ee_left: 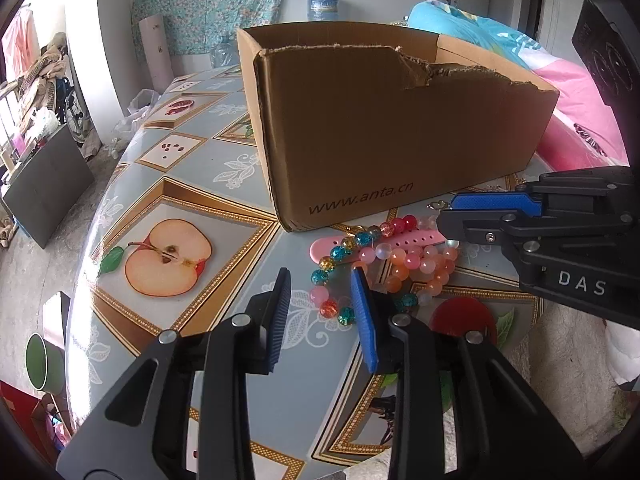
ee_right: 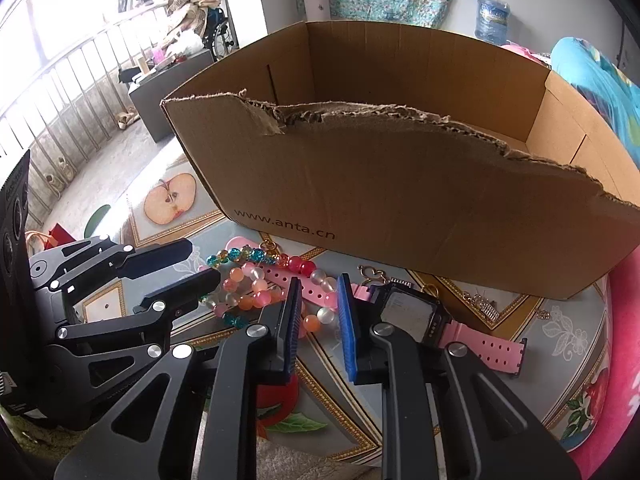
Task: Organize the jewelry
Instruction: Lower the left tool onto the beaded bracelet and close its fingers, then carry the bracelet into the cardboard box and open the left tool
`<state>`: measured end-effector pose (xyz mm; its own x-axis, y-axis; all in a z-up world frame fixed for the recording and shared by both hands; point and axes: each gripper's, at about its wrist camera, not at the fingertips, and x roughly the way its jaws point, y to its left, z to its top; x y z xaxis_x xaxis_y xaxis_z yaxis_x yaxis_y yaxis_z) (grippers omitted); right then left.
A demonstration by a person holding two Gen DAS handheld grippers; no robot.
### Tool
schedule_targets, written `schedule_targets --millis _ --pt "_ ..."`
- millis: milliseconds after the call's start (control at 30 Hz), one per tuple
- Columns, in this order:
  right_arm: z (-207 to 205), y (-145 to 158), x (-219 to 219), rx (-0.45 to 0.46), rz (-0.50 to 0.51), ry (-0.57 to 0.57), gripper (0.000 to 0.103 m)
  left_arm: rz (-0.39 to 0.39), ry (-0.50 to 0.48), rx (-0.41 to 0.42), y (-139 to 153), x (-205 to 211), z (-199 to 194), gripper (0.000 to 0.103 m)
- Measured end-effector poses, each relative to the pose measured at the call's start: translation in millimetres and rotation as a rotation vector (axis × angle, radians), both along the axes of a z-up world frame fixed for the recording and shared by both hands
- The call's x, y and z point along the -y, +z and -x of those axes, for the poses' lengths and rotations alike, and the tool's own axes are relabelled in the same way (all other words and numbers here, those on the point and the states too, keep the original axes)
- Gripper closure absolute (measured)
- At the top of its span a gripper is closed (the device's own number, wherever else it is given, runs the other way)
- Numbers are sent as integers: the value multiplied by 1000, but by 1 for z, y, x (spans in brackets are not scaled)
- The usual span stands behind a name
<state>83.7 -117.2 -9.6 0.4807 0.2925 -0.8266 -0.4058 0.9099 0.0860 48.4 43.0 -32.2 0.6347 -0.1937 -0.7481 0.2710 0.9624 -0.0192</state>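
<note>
- We worked at a table (ee_left: 176, 184) w/ a fruit-print cloth; a torn cardboard box (ee_left: 384, 128) stood on it, open-topped, its near wall ragged along the top.
- The jewelry lay on the cloth just in front of the box's near wall: a multicolour bead bracelet (ee_left: 340, 254), a heap of pink/orange beads (ee_left: 424, 264), a pink watch (ee_right: 408, 312) w/ its strap running under the beads.
- Small gold & silver bits (ee_right: 480, 300) lay by the box's near wall, past the watch; too small to tell what they were.
- We held the left gripper (ee_left: 320, 284) low over the bracelet's near end. Jaws were partly open w/ a clear gap; one blue pad (ee_left: 362, 304) sat against the beads, the other off them. No grip that we could see.
- We held the right gripper (ee_right: 318, 292) over the strap and beads, just beside the watch face. Jaws were narrowed but still apart; nothing pinched as far as we could see.
- The 2 grippers sat near each other, not touching.
</note>
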Motion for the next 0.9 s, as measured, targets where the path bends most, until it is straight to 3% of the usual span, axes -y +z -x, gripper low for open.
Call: schedule_targets --millis 267,367,400,567,900 --pt "-8 -9 -10 -1 105 83 91 -1 20 -33 -5 2 -8 75" --pt "-7 -10 -11 8 117 104 92 2 35 -28 -5 0 -11 88" --pt "-7 -10 -10 9 111 106 93 18 35 -33 -4 0 -13 94" --pt "2 5 2 26 36 89 93 20 38 14 11 1 -6 94" --pt "39 50 32 119 -81 73 93 113 20 85 58 -1 30 94"
